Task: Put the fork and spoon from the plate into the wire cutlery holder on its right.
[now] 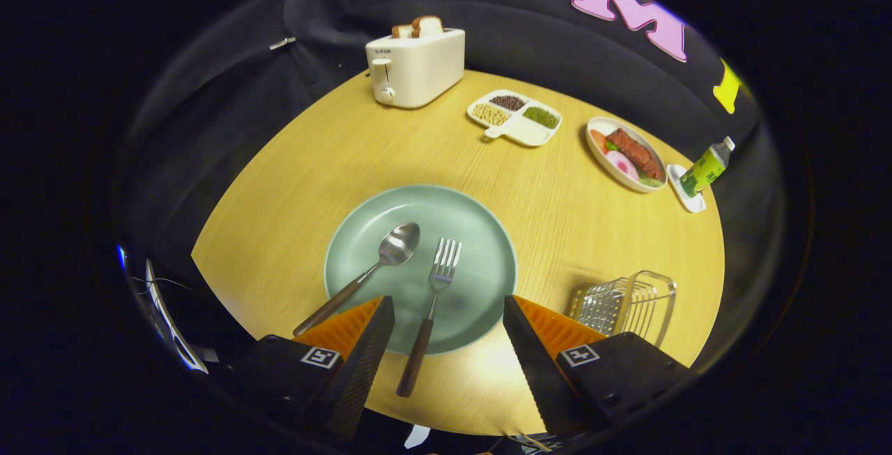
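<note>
Hovering above the near rim of the table, the gripper (446, 333) is seen with its fingers spread wide apart and nothing held between them. The fork (431, 309) lies in the gap between the two fingers, its tines on the plate (481, 232) and its dark handle reaching past the plate's near rim onto the wood. The spoon (369, 270) is laid just beside the fork, bowl up on the plate, its handle angled out over the rim and passing close to the left finger. Both pieces are judged untouched, so the task is read as not yet begun: two pick-ups and two drops remain. The wire cutlery holder (624, 302) stands to the right of the plate, just beyond the right finger, and no cutlery can be made out in it. Room for the move is judged generous: bare tabletop (293, 183) is shown between plate and holder, and nothing tall is placed along that short path. The holder sits near the table's near edge, so little margin is left on that side. Well beyond the plate, a toaster (416, 67), a divided dish (516, 118), a food plate (626, 154) and a bottle (707, 166) are kept clear of the working area.
</note>
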A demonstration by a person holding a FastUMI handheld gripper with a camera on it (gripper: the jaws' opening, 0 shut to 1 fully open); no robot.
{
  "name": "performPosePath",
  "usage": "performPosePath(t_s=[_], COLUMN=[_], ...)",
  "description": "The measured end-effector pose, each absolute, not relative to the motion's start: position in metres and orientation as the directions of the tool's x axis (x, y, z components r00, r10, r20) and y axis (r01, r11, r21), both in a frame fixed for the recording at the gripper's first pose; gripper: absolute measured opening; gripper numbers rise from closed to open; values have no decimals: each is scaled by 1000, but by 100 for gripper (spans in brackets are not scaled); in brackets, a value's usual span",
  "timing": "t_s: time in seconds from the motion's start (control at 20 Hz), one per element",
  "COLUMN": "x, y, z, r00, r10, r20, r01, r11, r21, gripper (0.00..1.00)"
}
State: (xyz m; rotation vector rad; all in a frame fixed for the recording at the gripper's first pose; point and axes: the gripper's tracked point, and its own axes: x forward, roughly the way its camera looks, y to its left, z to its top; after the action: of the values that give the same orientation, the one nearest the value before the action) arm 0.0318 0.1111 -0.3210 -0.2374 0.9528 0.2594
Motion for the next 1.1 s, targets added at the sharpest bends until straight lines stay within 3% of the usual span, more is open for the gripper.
performPosePath(t_s=[0.1,0.15,0.25,0.35,0.45,0.7,0.75,1.1], x=[30,32,30,29,31,27,27,29], y=[115,115,115,117,115,108,109,106], z=[-339,-348,-361,-371,-378,-387,-387,-382], r00=[502,490,459,427,405,343,335,304], r10=[101,90,72,73,59,31,39,105], r20=[-859,-867,-885,-901,-912,-939,-941,-947], r01=[-327,-332,-331,-323,-317,-293,-289,-249], r11=[941,939,939,943,945,953,955,968], r21=[-81,-91,-96,-77,-80,-76,-63,28], gripper=[96,85,74,74,67,31,20,8])
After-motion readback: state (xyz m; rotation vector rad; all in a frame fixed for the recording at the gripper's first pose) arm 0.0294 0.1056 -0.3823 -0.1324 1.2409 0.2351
